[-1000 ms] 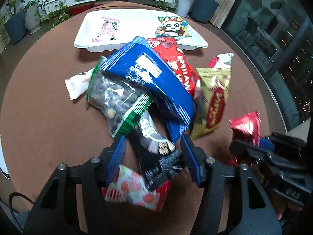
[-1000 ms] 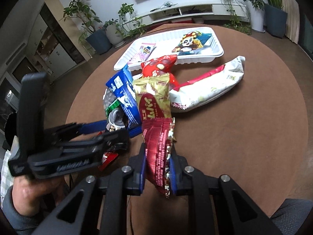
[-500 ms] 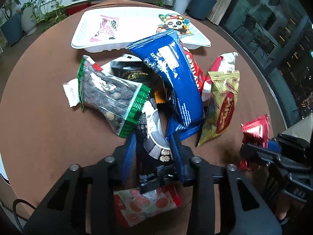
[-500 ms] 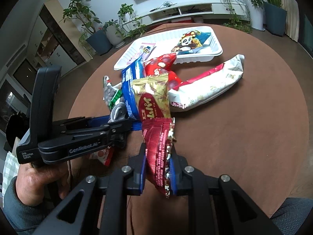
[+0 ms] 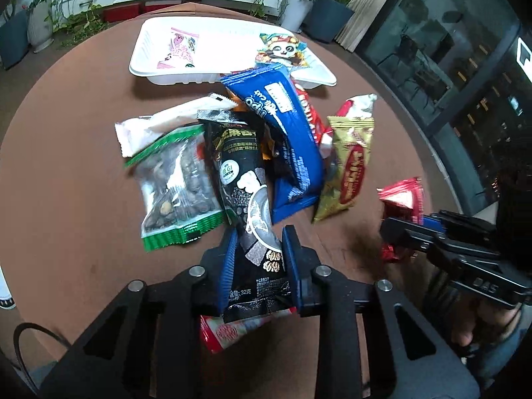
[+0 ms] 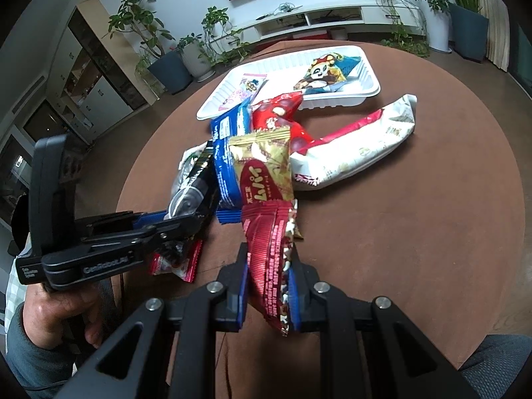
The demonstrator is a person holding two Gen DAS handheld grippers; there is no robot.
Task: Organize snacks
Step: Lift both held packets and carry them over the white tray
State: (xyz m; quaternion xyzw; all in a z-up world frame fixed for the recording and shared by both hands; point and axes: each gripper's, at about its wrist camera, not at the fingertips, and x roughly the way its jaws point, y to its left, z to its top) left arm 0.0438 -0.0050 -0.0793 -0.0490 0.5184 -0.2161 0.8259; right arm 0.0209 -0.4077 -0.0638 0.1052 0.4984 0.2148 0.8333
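Note:
A pile of snack packets lies on the round brown table. My left gripper [image 5: 260,232] has its jaws closing, and both blue pads press the lower half of a black snack packet [image 5: 239,173] whose top still lies in the pile. In the right wrist view the left gripper [image 6: 186,222] reaches in from the left. My right gripper [image 6: 269,249] is shut on a red packet [image 6: 269,232] and holds it above the table's near side. The white tray [image 5: 166,78] at the far side holds a pink packet [image 5: 179,46] and a panda packet [image 5: 282,50].
Around the black packet lie a green-edged nut packet [image 5: 179,183], a white packet [image 5: 166,123], a blue packet [image 5: 289,133] and a gold packet [image 5: 352,173]. A red-and-white packet [image 5: 232,329] lies under the left gripper. A large white-and-red bag [image 6: 365,146] lies right of the pile.
The left jaws closed from wide onto the black packet and drew it out from under the pile. The nut packet slid off to the left. The right gripper stayed still.

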